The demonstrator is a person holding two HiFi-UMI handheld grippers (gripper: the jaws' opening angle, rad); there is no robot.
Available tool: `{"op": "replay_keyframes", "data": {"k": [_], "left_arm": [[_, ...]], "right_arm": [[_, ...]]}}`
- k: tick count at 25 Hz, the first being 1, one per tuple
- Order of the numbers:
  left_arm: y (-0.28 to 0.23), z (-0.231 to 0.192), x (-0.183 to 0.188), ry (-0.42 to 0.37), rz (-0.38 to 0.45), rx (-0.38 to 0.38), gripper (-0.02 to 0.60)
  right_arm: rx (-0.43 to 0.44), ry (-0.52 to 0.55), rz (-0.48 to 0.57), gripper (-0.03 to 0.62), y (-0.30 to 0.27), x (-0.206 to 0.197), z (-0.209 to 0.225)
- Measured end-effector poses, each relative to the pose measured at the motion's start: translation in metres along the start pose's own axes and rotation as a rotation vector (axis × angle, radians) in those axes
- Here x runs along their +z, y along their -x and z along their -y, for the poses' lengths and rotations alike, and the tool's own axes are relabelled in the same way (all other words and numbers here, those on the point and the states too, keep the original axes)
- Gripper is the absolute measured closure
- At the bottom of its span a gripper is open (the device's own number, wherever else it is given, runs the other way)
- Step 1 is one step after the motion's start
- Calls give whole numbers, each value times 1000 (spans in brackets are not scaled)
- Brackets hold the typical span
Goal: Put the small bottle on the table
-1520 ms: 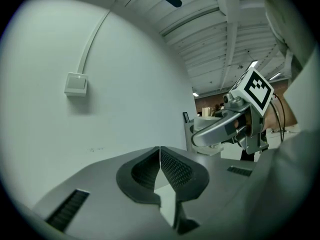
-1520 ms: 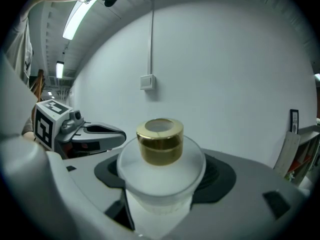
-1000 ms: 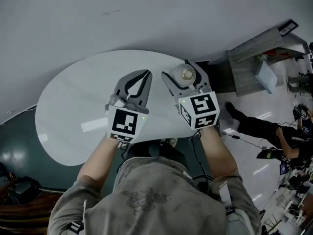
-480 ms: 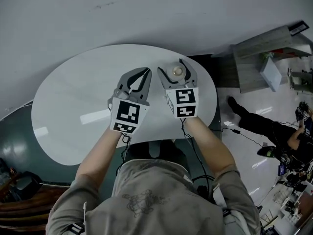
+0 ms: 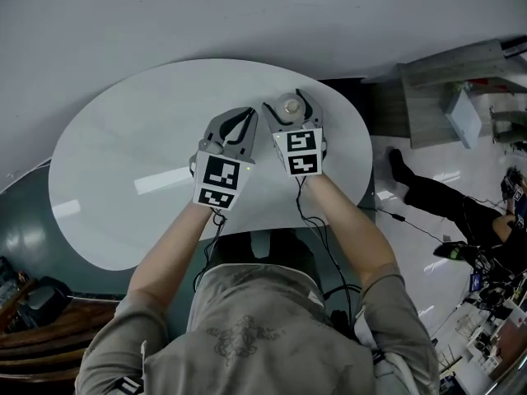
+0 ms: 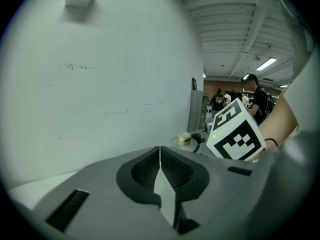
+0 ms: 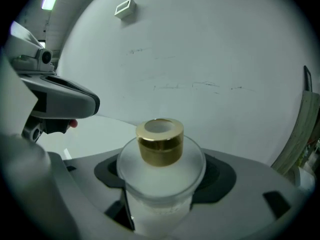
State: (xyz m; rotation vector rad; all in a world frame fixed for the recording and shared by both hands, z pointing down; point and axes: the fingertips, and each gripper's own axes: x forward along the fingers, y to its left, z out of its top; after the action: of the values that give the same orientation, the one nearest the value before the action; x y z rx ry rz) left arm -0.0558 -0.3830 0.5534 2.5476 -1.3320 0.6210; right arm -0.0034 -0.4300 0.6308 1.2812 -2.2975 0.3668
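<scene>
Head view: we hold both grippers over the round white worktop (image 5: 115, 171). Left gripper (image 5: 249, 113): jaws shut together, nothing btwn them. Right gripper (image 5: 286, 99) is just beside it, jaws clamped on the small bottle (image 5: 291, 106), gold cap up.

Left gripper view: jaw tips meet, empty. The bottle (image 6: 185, 139) shows ahead & to the right of them.

Right gripper view: the frosted bottle (image 7: 160, 166) stands upright btwn the jaws, touching both. The left gripper (image 7: 57, 104) is off to the jaws' left. We can't tell if the bottle's base touches the worktop.
</scene>
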Motion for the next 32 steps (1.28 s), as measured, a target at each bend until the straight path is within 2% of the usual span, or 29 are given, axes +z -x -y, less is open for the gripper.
{"op": "replay_keyframes", "data": {"k": [7,14,19,24,29,32], "left_arm": [[-6,-8,-18,19,-36,28,561],[-3,-12,-39,21,-109,60,561],[-1,-11,-46,53,-79,80,561],[1,-1,-51,66,-89,70,561],[11,2,-41,65,-78,71,561],[17,0,-28,62,-53,81,561]], "right_arm": [[16,-21,-51,252,-20,-27,-2],[5,-17,-66,252,-28,-43,-2],[7,2,-82,252,-33,-48,-3],[6,-21,-88,250,-30,-42,-5],[13,-45,-71,249,-20,-34,-3],[21,-53,-25,250,-8,-16,-1]]}}
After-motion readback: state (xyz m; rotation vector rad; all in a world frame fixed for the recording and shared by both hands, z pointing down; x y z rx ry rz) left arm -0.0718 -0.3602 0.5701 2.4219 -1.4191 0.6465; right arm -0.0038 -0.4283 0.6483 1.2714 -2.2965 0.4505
